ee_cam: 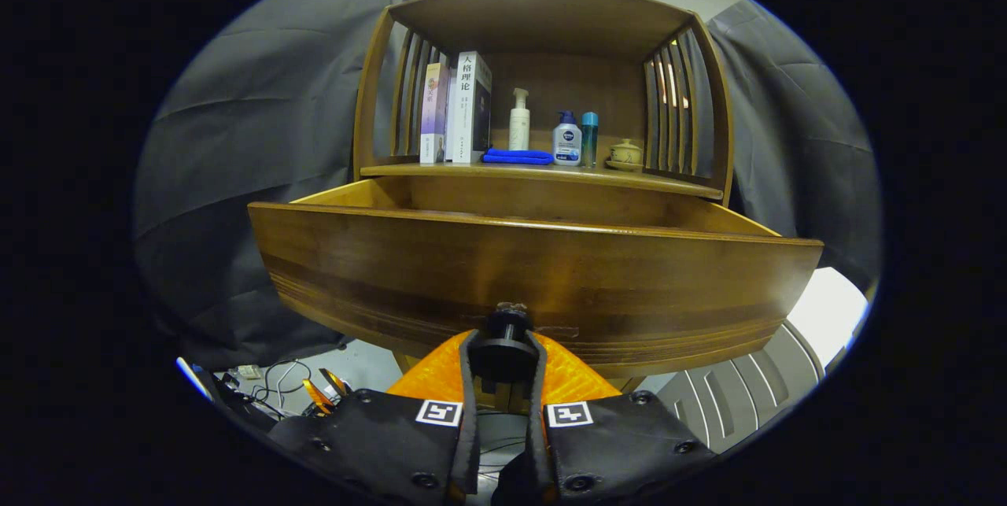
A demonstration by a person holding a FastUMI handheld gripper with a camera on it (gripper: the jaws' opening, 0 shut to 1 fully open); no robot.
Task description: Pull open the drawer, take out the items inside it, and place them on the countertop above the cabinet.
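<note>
between tongs [503,356], knob [504,333], drawer [535,278] open

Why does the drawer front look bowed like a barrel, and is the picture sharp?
Gripper view: fisheye distortion curves the drawer front; the shelf bottles look fairly sharp; light falls on the front's top edge, dimmer below by the knob, which the gripper has clamped.
</note>
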